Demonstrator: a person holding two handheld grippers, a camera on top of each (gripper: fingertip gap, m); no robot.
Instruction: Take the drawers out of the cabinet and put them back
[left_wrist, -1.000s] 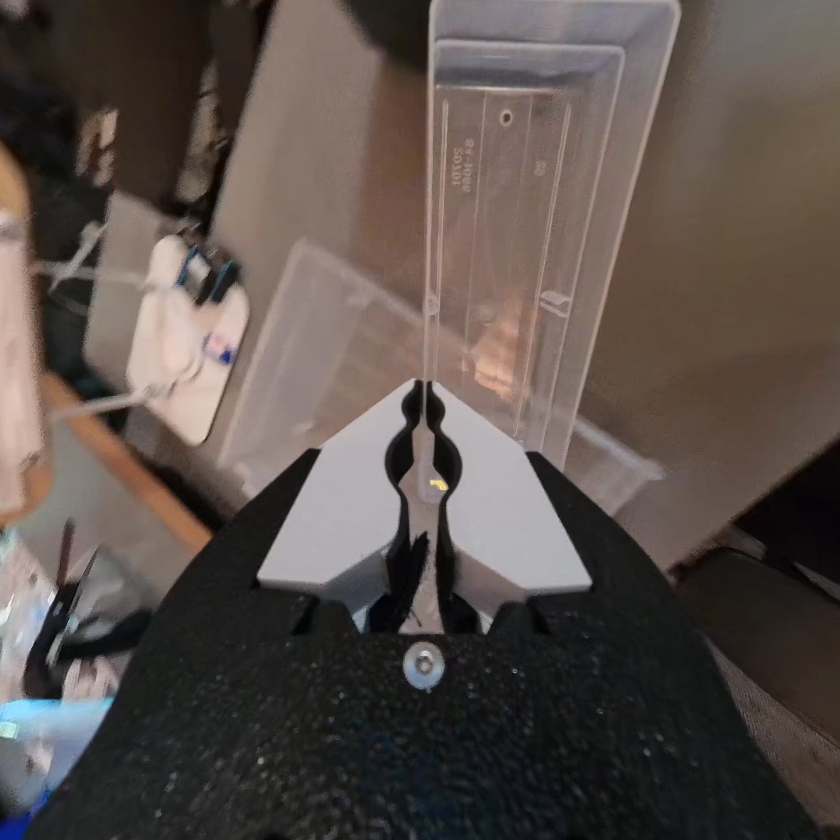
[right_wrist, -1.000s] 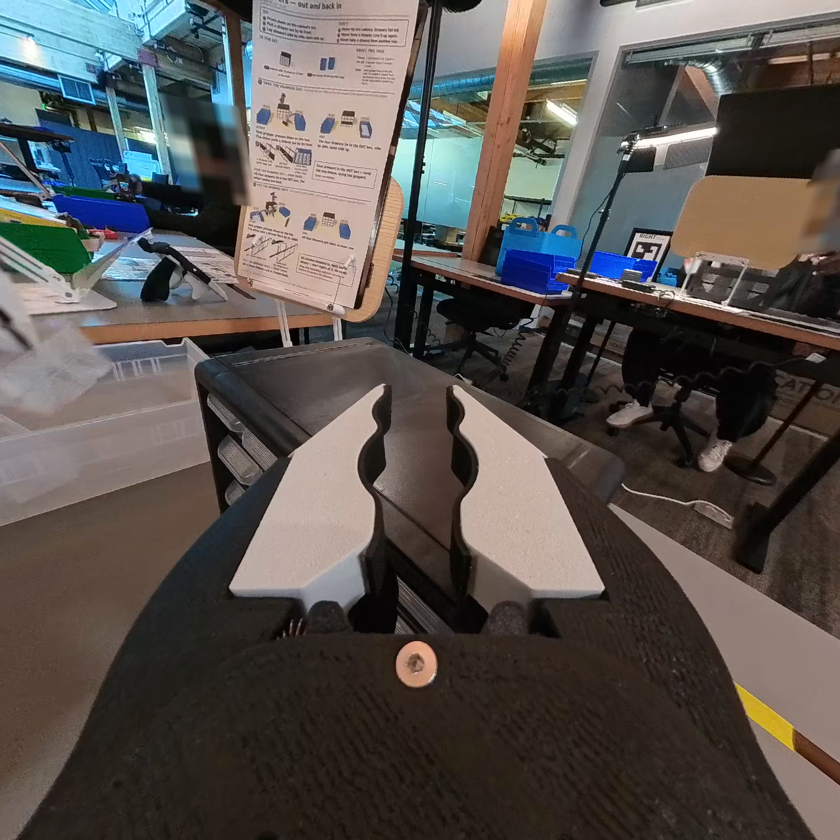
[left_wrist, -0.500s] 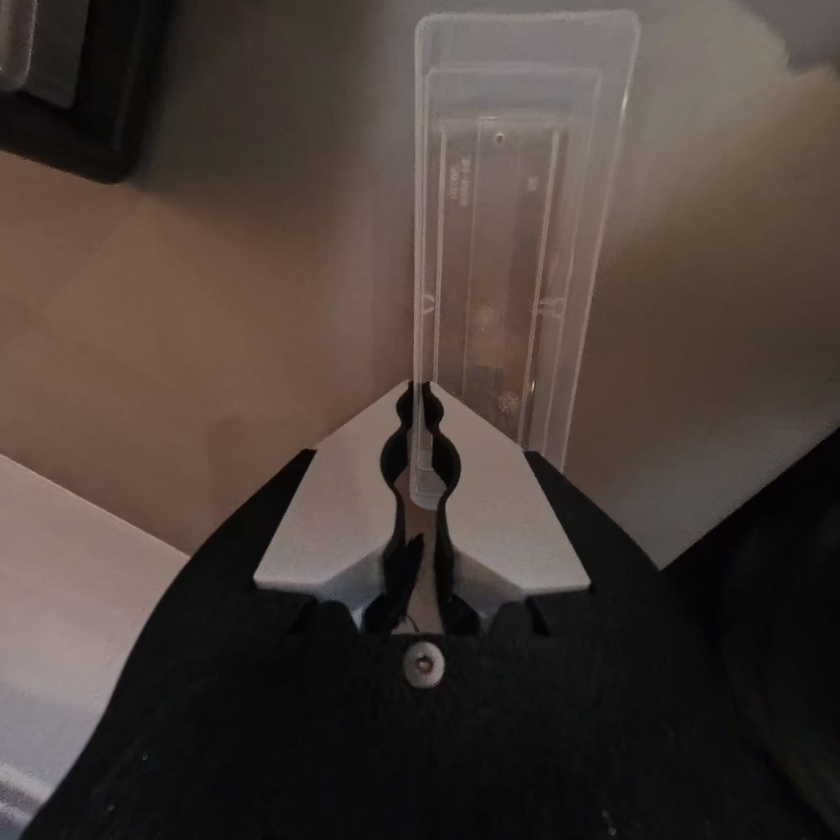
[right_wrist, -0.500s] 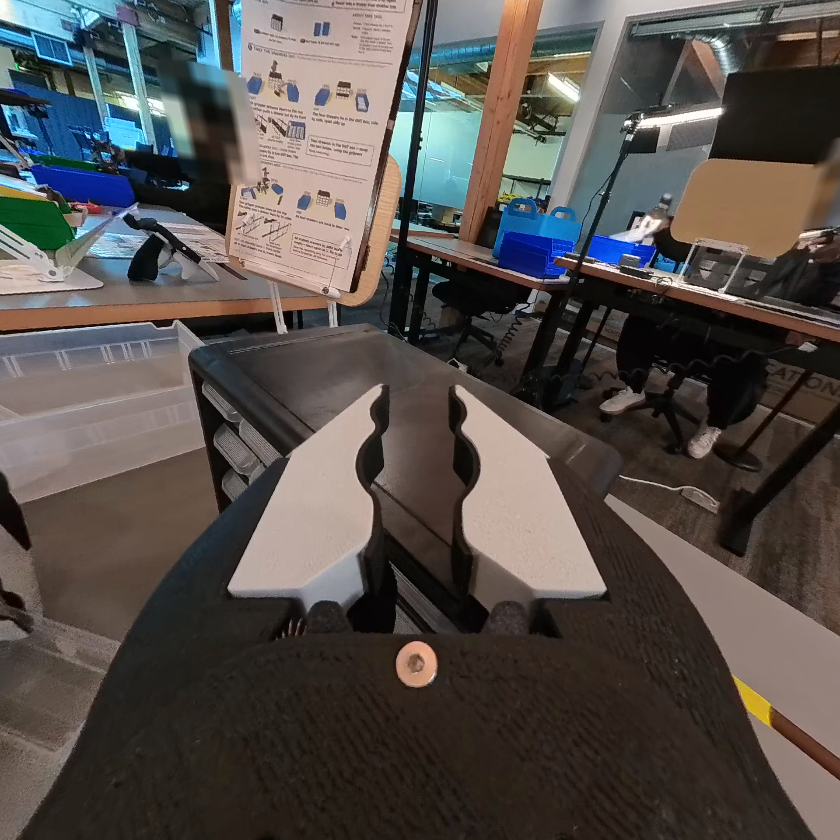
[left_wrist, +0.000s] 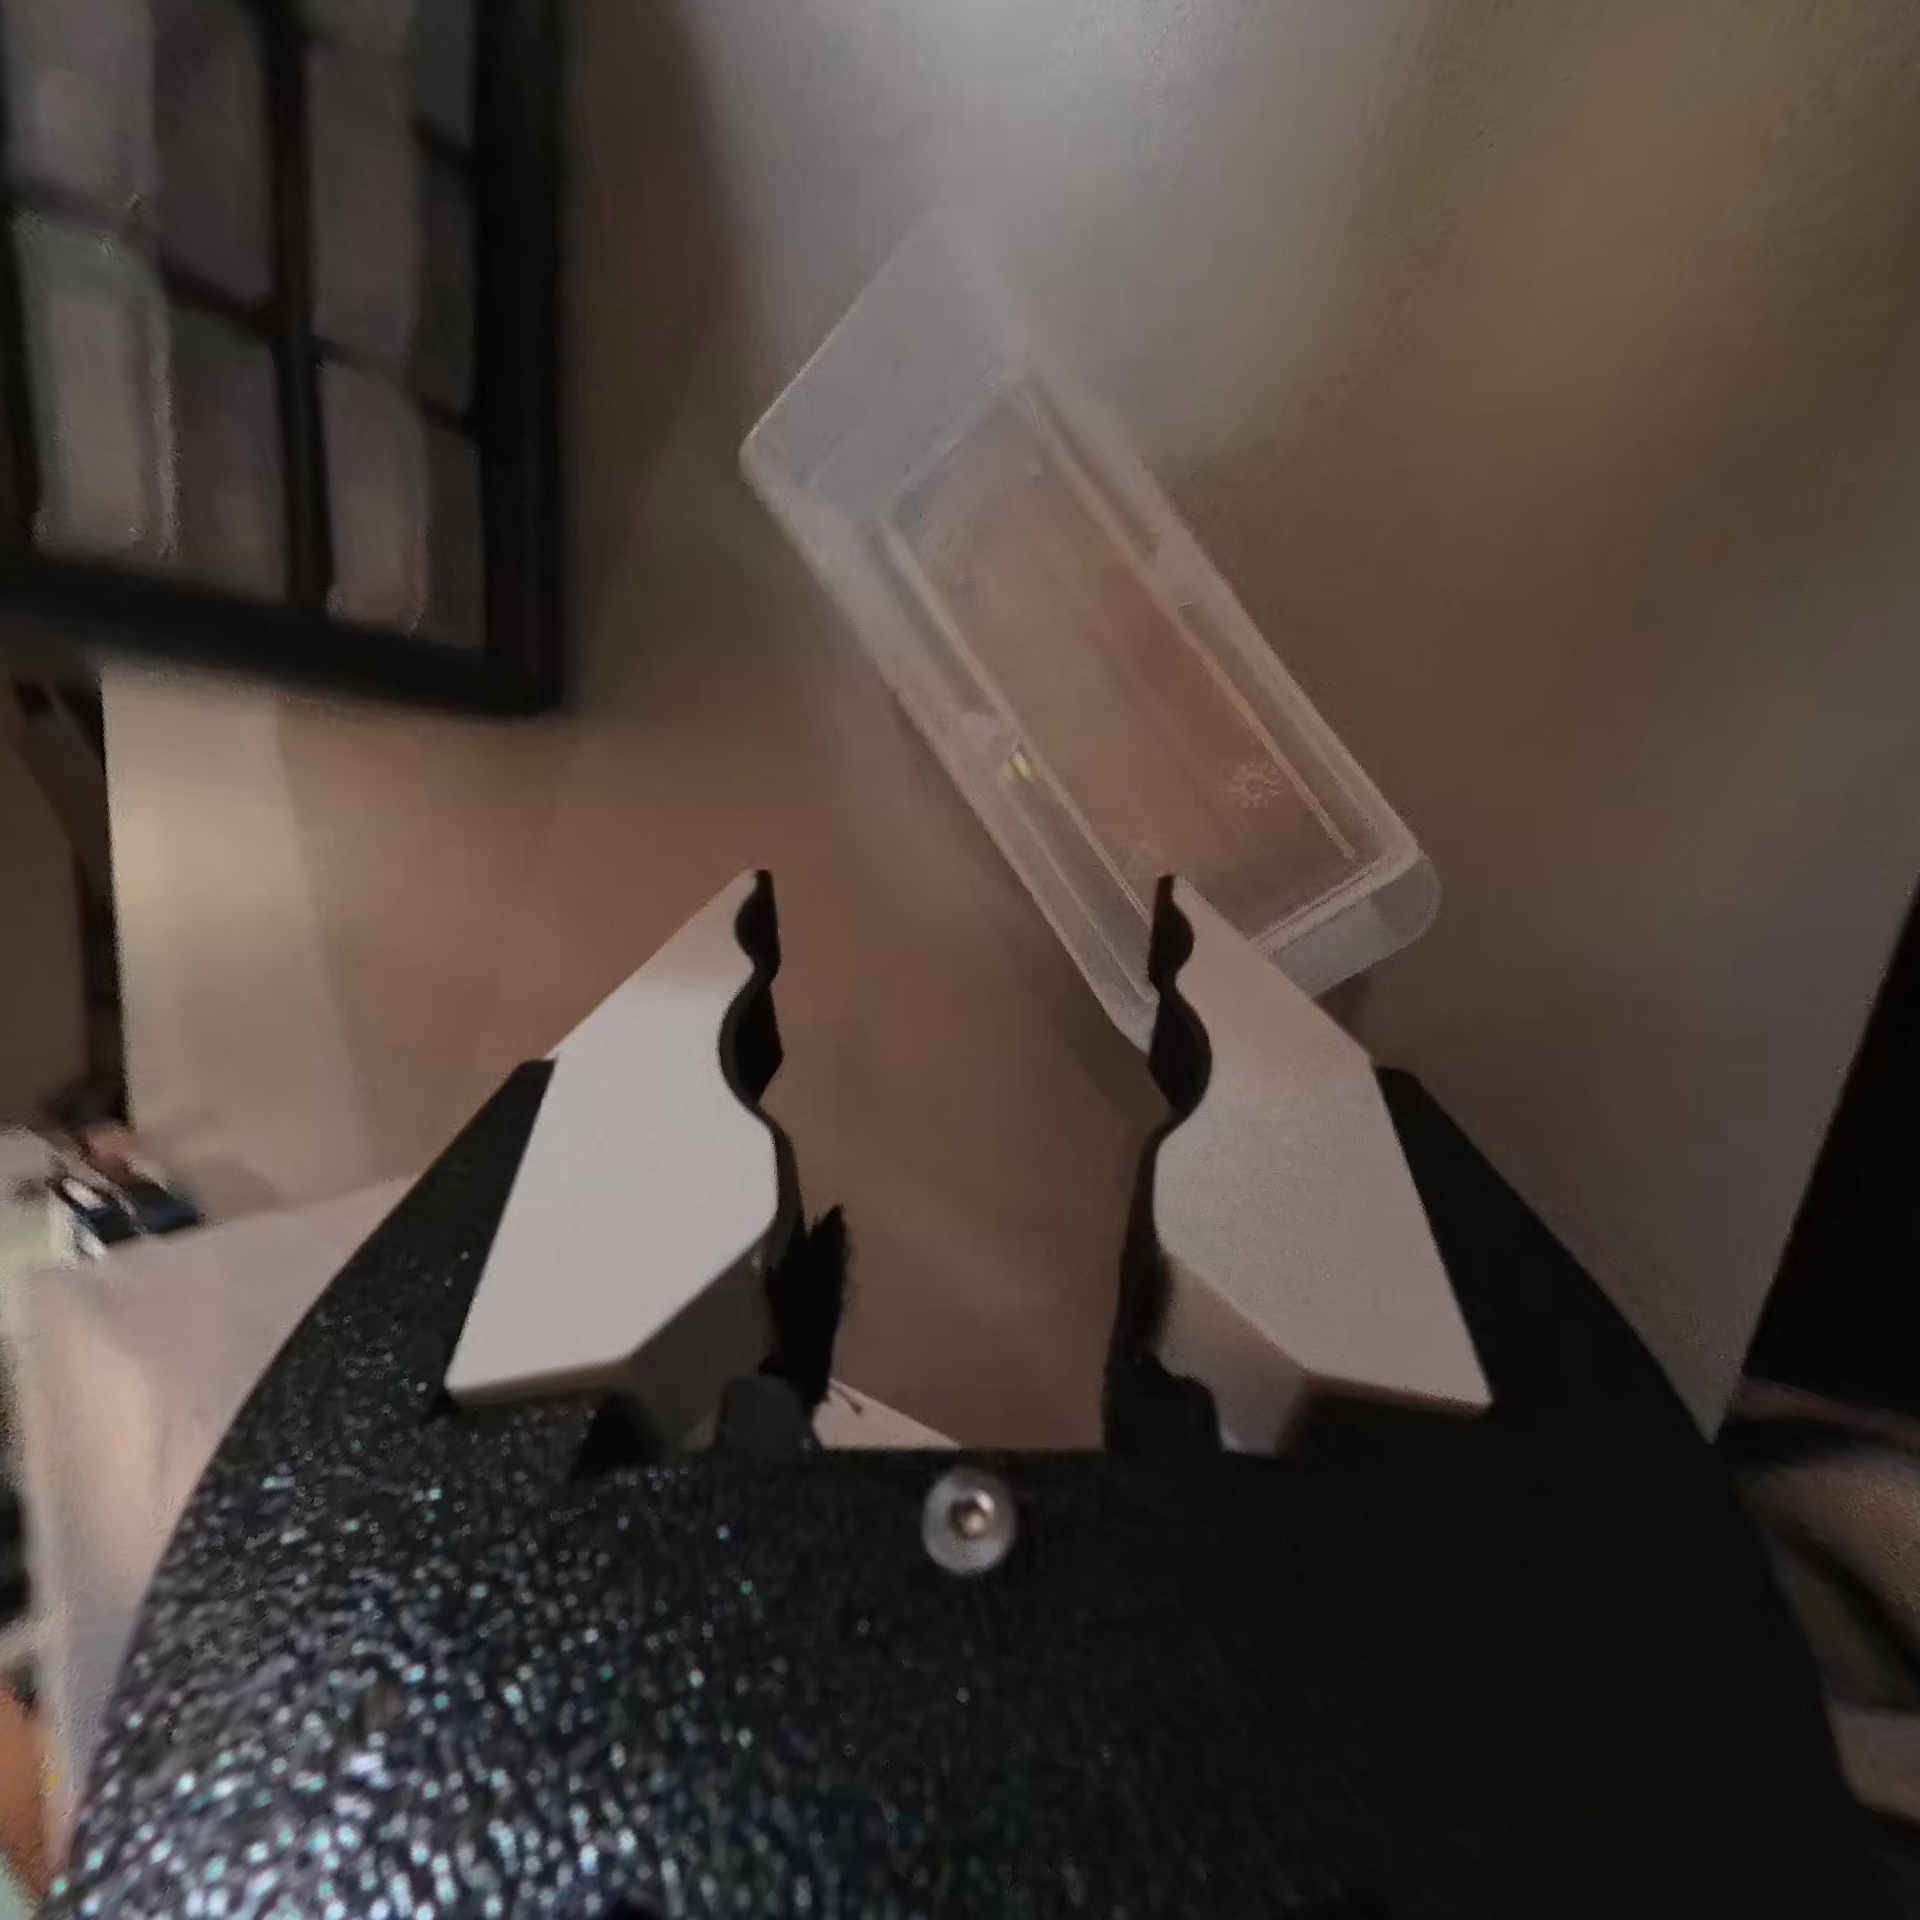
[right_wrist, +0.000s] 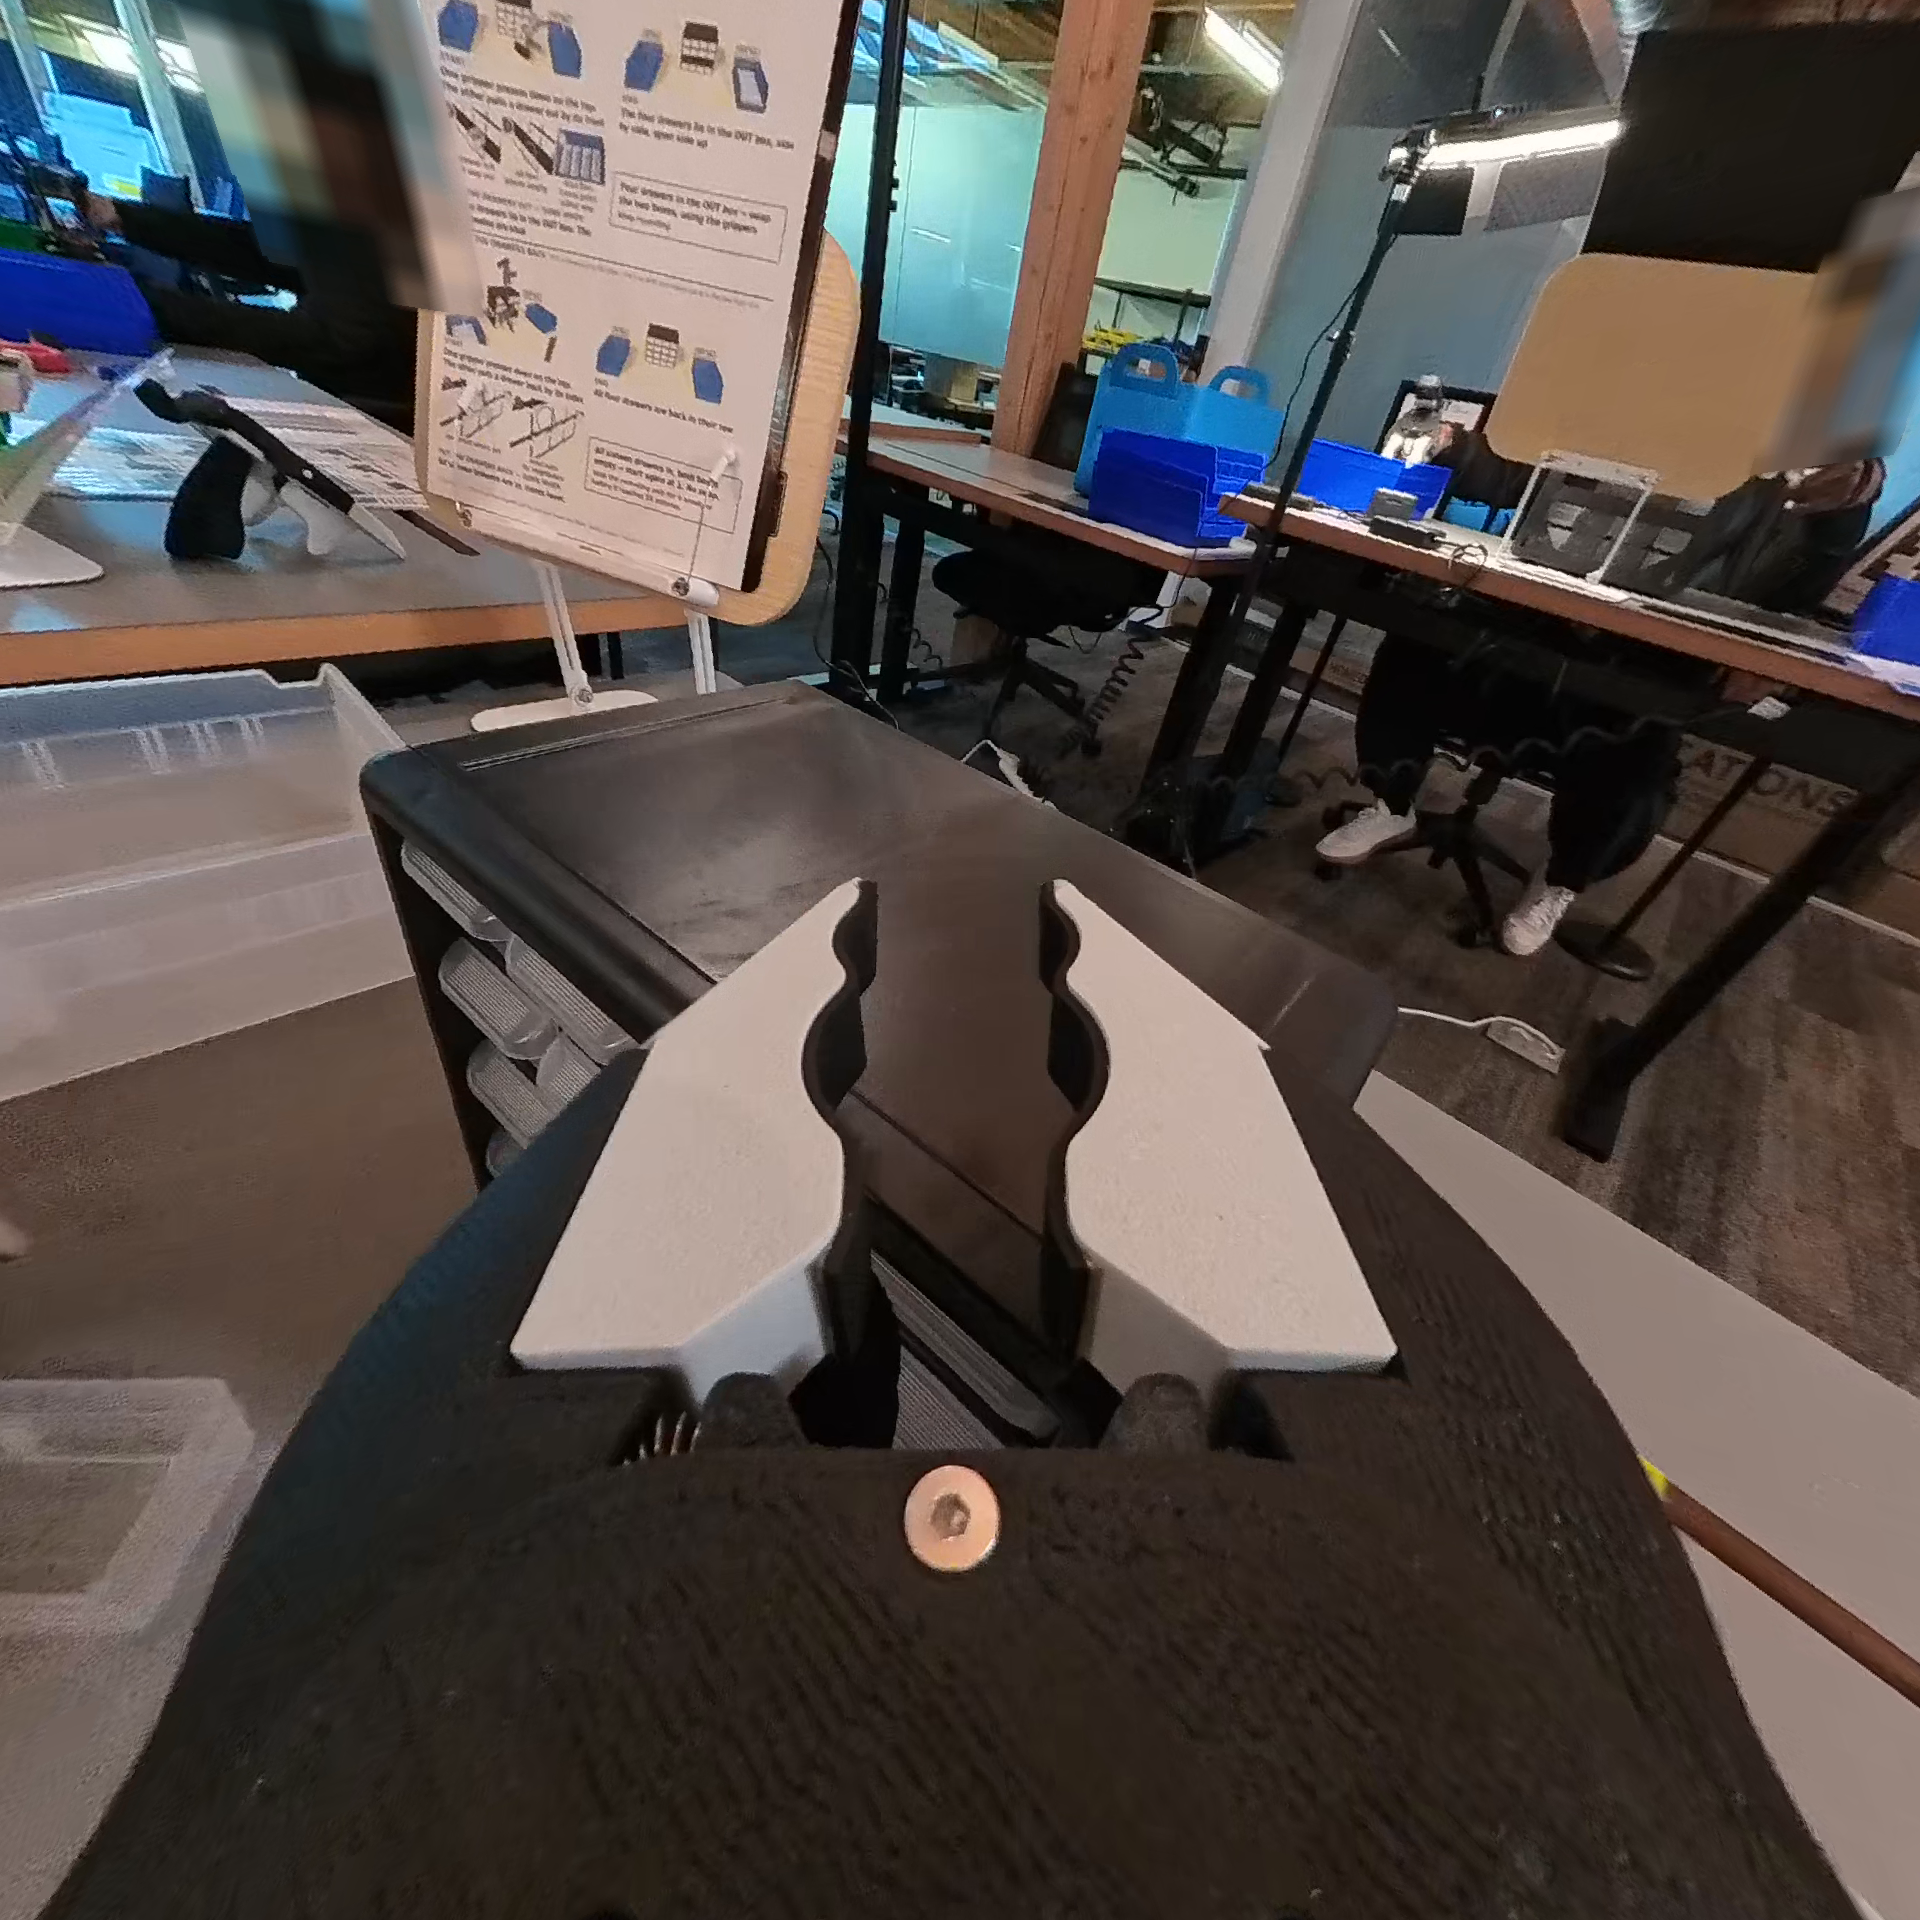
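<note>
1. The left wrist view looks steeply down at the table (left_wrist: 1558, 520), close to a clear drawer (left_wrist: 1091, 707).
2. The right wrist view looks level across the cabinet (right_wrist: 831, 831) top, close, toward the room.
3. Both views show the cabinet (left_wrist: 291, 312).

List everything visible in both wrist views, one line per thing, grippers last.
Loose drawer: one, clear plastic, lying slanted on the table just beyond the left gripper, not held.
Cabinet: one, black, on the table under the right gripper, clear drawers in its front.
Storage bin: one, clear, left of the cabinet.
Table: one, grey-brown, under cabinet and bin.
Instruction sheet: one, white with blue pictures, on a stand behind the cabinet.
Blue bins: several, on a far desk.
Seated person's legs: dark trousers, white shoes, at the far desk.
Left gripper: black with grey fingers, open, empty.
Right gripper: black with grey fingers, open, above the cabinet top.
</note>
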